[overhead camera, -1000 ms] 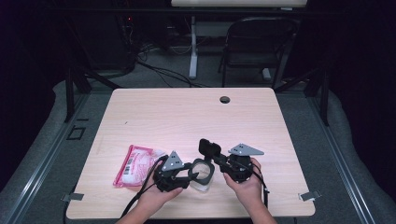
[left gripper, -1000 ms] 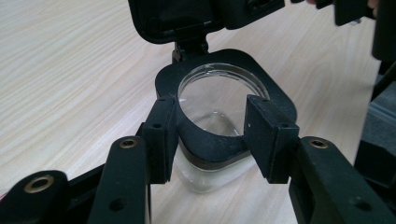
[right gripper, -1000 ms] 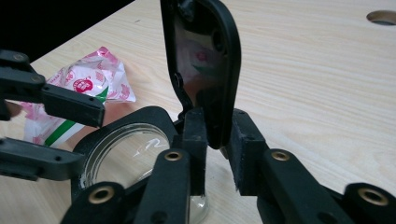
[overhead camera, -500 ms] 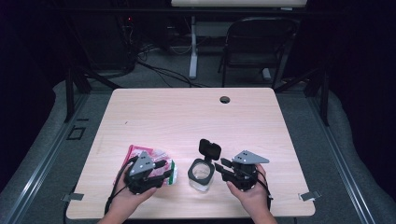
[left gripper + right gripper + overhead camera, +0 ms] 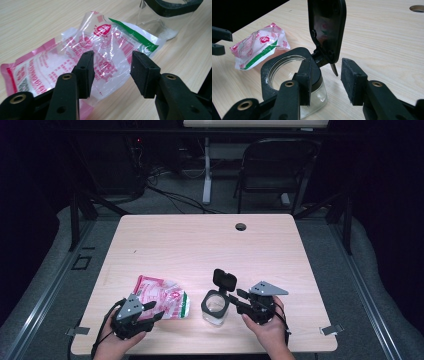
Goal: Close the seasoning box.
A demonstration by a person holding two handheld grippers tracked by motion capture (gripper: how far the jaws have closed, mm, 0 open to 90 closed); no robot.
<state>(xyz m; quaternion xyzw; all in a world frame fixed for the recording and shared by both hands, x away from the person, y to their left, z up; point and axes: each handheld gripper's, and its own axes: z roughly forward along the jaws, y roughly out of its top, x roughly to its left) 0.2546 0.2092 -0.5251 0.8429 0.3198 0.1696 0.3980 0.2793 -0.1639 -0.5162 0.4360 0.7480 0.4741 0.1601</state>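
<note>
Left gripper [image 5: 150, 311]: jaws just widened, nothing gripped, hovering over bag [image 5: 162, 297] at table [image 5: 200, 240] 7 o'clock. Right gripper [image 5: 235, 301]: jaws just opening, empty, beside jar [image 5: 215, 307] at 6, lid [image 5: 224, 279] flipped up. Risks: crinkly slick plastic bag slipping from pads, spilling white grains; clear square jar tipping if nudged.

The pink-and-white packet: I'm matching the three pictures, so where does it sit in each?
High view: packet lies lower left, beside the left gripper.
Left gripper view: packet at centre, behind the open jaws.
Right gripper view: packet at upper left.
Shared landmark: the glass jar, lid up.
</note>
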